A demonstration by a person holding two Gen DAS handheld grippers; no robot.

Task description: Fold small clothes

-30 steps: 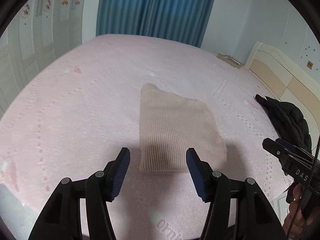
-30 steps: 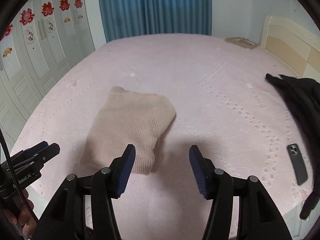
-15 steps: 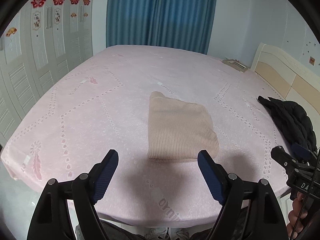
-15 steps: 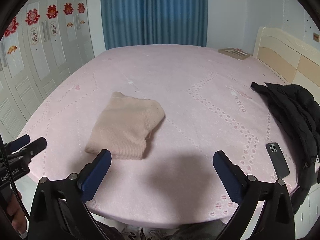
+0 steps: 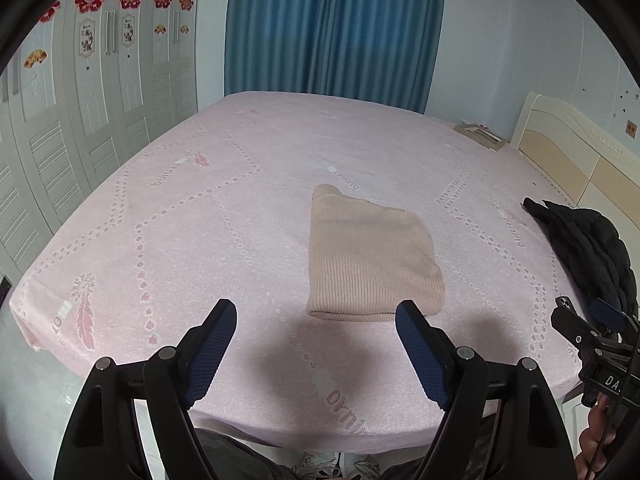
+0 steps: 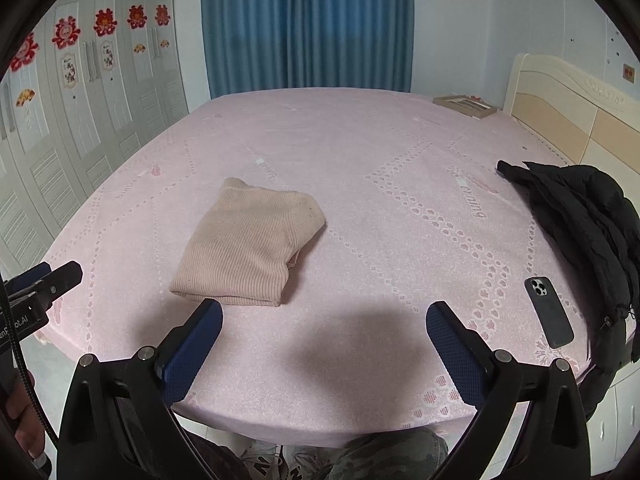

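A beige ribbed knit garment (image 5: 370, 258) lies folded into a flat rectangle on the pink bed (image 5: 200, 220); it also shows in the right wrist view (image 6: 248, 244). My left gripper (image 5: 316, 316) is open and empty, held back above the bed's near edge, short of the garment. My right gripper (image 6: 324, 316) is open wide and empty, also held back near the edge, to the right of the garment. Each gripper shows at the side of the other's view: the right gripper (image 5: 592, 336) and the left gripper (image 6: 44, 284).
A black jacket (image 6: 580, 220) lies at the bed's right side with a dark phone (image 6: 549, 312) beside it. A flat box (image 6: 464, 106) sits at the far right corner by the headboard (image 6: 576, 116). Wardrobe doors (image 5: 80, 120) stand left, blue curtains (image 5: 332, 28) behind.
Both grippers have pulled back and risen away from the folded garment and have opened wider. The garment lies still on the bed.
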